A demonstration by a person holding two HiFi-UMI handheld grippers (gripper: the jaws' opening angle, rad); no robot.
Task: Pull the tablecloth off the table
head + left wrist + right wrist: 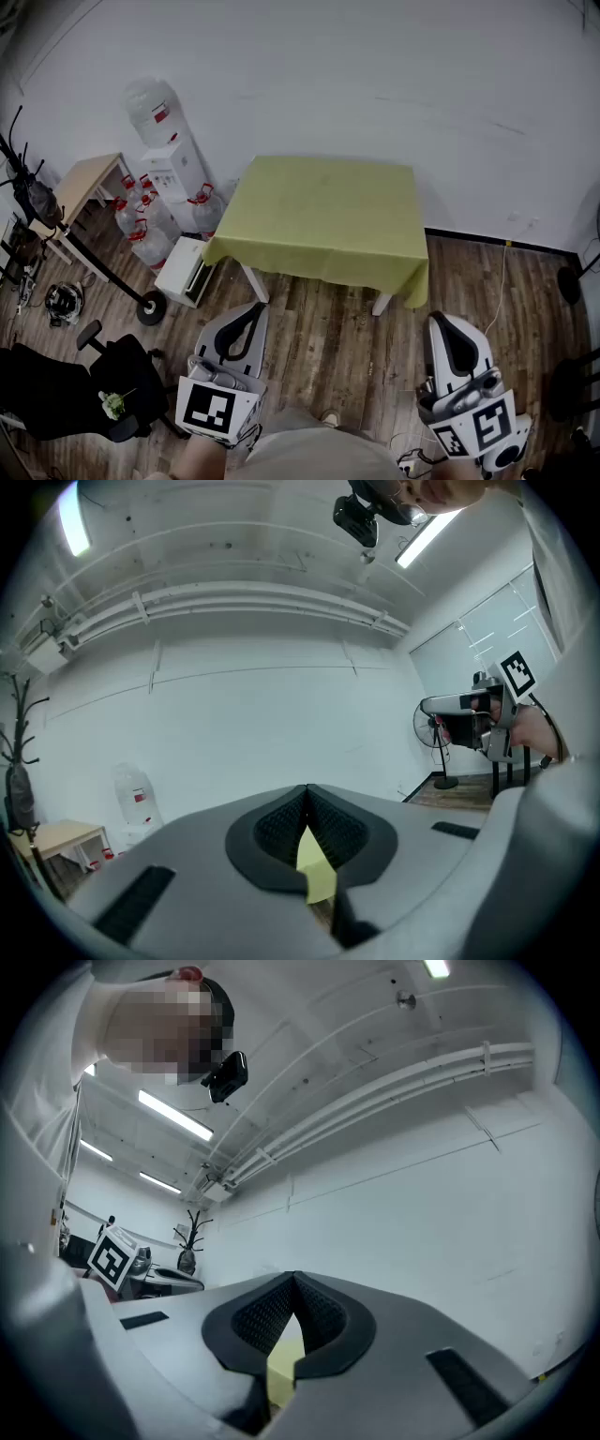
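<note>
A yellow-green tablecloth (323,220) covers a small white-legged table against the white wall, its edges hanging over the front and sides. My left gripper (253,307) and right gripper (442,321) hover over the wooden floor, short of the table's front edge and pointing at it. Both are shut with nothing between the jaws. In the left gripper view the closed left gripper (307,794) shows a sliver of the tablecloth (316,869) below its tips. The right gripper (294,1283) likewise frames a bit of tablecloth (281,1368).
A water cooler (169,159) with several jugs (145,225) and a white box (187,272) stand left of the table. A wooden side table (89,183), a stand's round base (150,307) and a black chair (66,384) crowd the left. A cable (497,281) runs along the floor at the right.
</note>
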